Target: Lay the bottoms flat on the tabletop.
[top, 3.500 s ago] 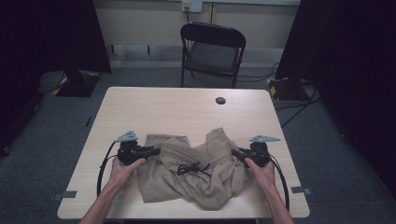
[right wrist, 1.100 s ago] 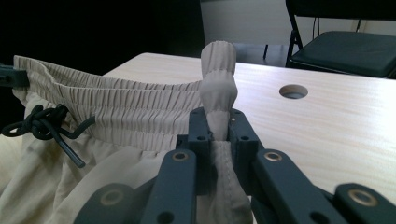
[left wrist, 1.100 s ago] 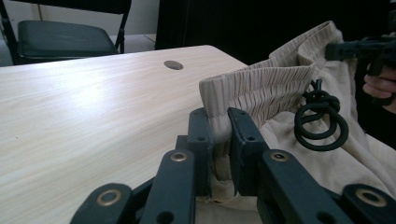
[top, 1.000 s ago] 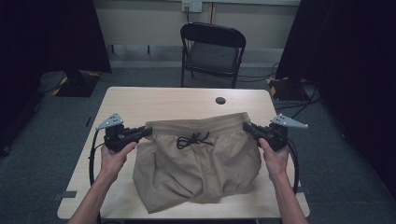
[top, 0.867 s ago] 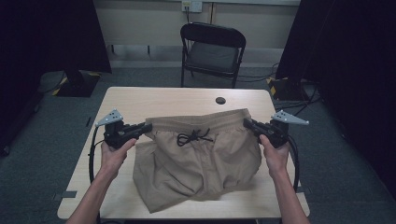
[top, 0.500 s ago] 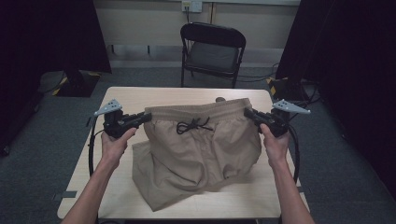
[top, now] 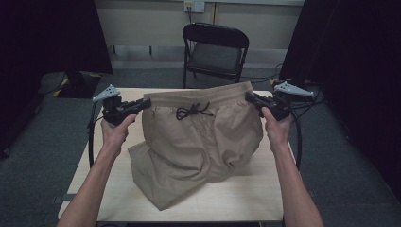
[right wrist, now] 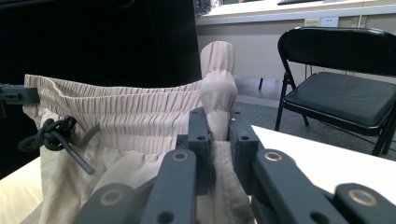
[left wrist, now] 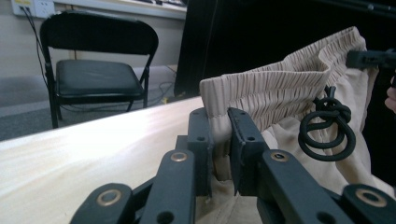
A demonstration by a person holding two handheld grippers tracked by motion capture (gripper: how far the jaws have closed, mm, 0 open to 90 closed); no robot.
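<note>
1. The jaws of the left gripper (top: 144, 103) are clamped on one end of the elastic waistband of the beige shorts (top: 198, 142); in the left gripper view the cloth is pinched flat between the pads.
2. The jaws of the right gripper (top: 249, 98) are closed on the opposite end of the waistband, where the fabric bunches up above the pads in the right gripper view.
3. The waistband hangs stretched between the two grippers above the worktop (top: 236, 198), with the black drawstring (top: 193, 111) knotted at its middle and facing the person.
4. The legs of the shorts trail down; the lower part lies crumpled on the worktop, one leg reaching toward the near left edge.
5. Judged from this, the grasp and the lift are done, and the garment is spread by its top edge.
6. What seems left is to get the legs hanging straight or laid flat, then fold or place the shorts.
7. A black folding chair (top: 215, 52) stands beyond the worktop.
</note>
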